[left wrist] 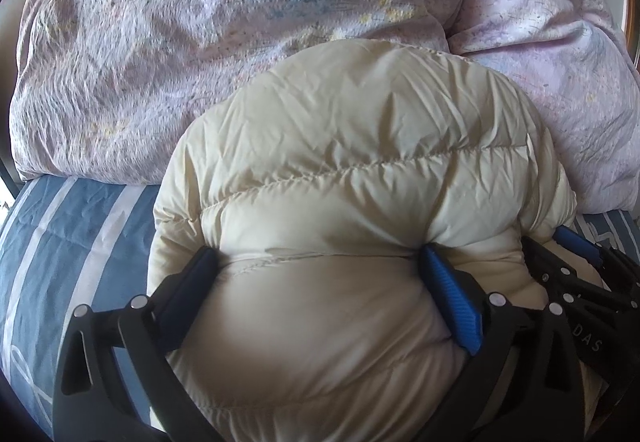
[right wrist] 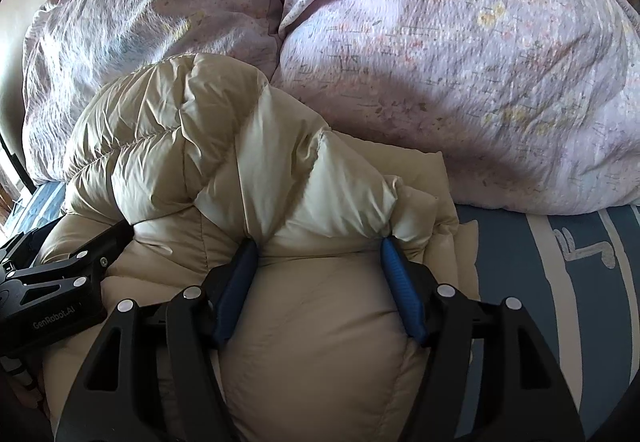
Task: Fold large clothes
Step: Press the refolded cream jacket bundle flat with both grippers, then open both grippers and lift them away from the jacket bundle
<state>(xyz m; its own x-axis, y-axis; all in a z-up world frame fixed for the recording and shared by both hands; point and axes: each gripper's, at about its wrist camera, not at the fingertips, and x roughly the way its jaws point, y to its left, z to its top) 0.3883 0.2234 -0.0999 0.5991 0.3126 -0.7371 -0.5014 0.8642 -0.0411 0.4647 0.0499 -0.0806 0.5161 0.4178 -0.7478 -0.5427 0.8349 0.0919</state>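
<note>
Cream down jacket lies bunched on the blue striped bedsheet, toward its near edge, with its far side pressed against the lilac floral duvet heaped across the back of the bed. On the left, the left gripper has its blue-padded fingers spread wide around a thick puffed roll of the jacket, the fabric bulging between them — gripping it, as far as the pinched seam suggests. To the right, just beside it, the right gripper likewise clamps a fat fold of the same garment, with a doubled-over layer lying past its tips. Judging by the stacked layers, the step in hand is carrying a folded portion over the body of the jacket. The next move likely calls for both grippers travelling together, laying the fold flat and pressing out trapped air — otherwise the slippery padding may spring back open.
</note>
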